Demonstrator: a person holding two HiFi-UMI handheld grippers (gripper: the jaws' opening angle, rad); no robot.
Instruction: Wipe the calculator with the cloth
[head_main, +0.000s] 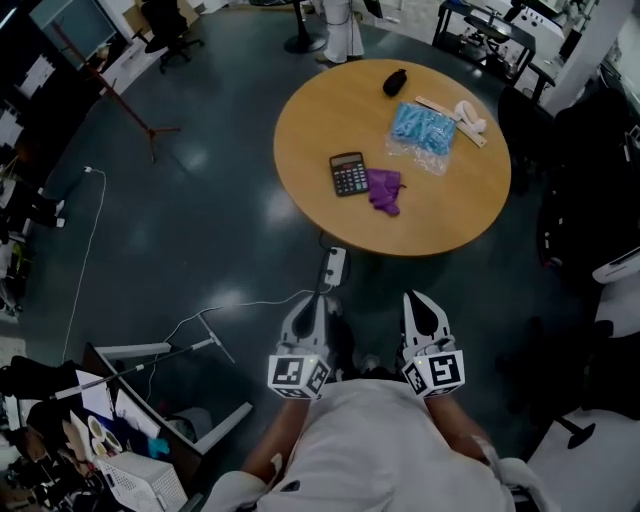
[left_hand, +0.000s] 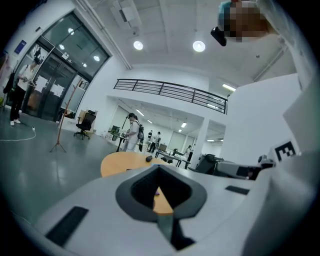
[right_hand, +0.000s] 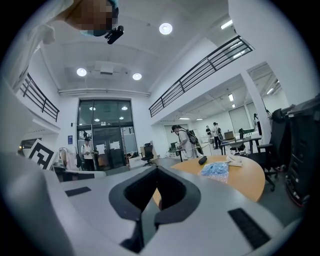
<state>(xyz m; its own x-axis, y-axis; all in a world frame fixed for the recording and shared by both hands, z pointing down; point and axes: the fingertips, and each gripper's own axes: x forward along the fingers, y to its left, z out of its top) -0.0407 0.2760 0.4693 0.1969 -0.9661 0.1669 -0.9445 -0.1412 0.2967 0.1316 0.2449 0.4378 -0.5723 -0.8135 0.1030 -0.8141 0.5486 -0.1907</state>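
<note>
One round wooden surface (head_main: 300, 130) carries five things: one black calculator (head_main: 349, 173), one purple cloth (head_main: 385, 189), one clear bag of blue pieces (head_main: 423, 130), one small black object (head_main: 395, 81) and one pale strip-like item (head_main: 462, 117) that is too small to identify. The calculator lies on the near left part of the surface, set in from the rim, with the crumpled cloth just beside its right edge. Bare wood lies open to the left of the calculator and along the near rim, while the bag, the black object and the pale item crowd the far right part. Two grippers are in play: the left gripper (head_main: 320, 300) and the right gripper (head_main: 413, 297) are side by side over the dark floor, well short of the near rim. Each has its jaws pressed together with nothing between them. On the floor between grippers and surface lie one white power strip (head_main: 335, 265) and one white cable (head_main: 250, 303); the rest there is open.
</note>
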